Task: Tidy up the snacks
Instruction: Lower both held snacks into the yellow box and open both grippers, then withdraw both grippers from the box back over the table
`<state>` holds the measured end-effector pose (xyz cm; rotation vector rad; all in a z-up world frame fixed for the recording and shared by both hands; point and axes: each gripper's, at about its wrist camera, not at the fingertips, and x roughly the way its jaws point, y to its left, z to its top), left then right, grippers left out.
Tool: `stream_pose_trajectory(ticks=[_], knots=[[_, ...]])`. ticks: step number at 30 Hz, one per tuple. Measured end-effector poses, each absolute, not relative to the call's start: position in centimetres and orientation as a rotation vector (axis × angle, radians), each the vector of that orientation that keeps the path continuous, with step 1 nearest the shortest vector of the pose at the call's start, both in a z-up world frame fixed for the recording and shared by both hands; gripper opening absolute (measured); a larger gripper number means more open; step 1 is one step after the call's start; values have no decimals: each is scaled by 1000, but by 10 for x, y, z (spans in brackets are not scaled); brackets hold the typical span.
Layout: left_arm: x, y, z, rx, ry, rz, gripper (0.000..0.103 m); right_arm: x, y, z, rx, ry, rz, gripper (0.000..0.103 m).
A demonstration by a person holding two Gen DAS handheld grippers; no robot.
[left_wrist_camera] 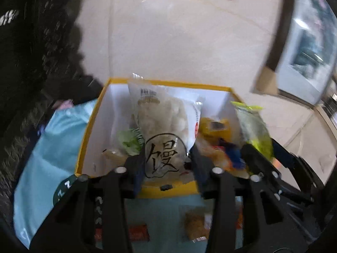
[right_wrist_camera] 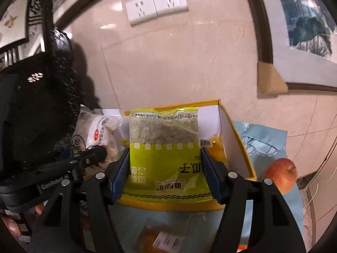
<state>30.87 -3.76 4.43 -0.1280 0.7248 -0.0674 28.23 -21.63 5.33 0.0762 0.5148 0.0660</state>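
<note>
A yellow-rimmed box [left_wrist_camera: 168, 82] with white walls stands on a light blue cloth and holds several snacks. A clear bag of white buns [left_wrist_camera: 166, 116] with a black character leans upright inside it. My left gripper [left_wrist_camera: 166, 158] is open, its fingers on either side of the bag's lower end and not pressing it. My right gripper [right_wrist_camera: 164, 158] is shut on a green-yellow seed packet [right_wrist_camera: 164, 139], held upright over the box [right_wrist_camera: 248, 160]. The left wrist view shows that seed packet [left_wrist_camera: 252, 126] at the box's right side. The bun bag [right_wrist_camera: 99, 130] appears at the left of the right wrist view.
A red apple [right_wrist_camera: 281, 175] lies on the blue cloth [left_wrist_camera: 52, 147] right of the box. Small snack packets [left_wrist_camera: 195, 223] lie on the cloth in front. A black bulky object [right_wrist_camera: 38, 105] stands left. Behind are a tiled wall, sockets [right_wrist_camera: 155, 4] and framed pictures [right_wrist_camera: 271, 80].
</note>
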Motion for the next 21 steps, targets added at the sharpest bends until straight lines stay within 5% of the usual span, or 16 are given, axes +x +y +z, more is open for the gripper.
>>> stream_pose_trajectory(ticks=[2, 12, 16, 21], knots=[[309, -30, 38, -125, 688, 75, 101, 284, -211, 49, -1, 516, 10, 70], [246, -9, 54, -201, 639, -7, 101, 210, -246, 63, 223, 501, 131, 77], [206, -5, 57, -167, 624, -25, 101, 167, -249, 59, 246, 501, 106, 98], [160, 4, 33, -116, 651, -32, 101, 122, -263, 33, 340, 521, 97, 101]])
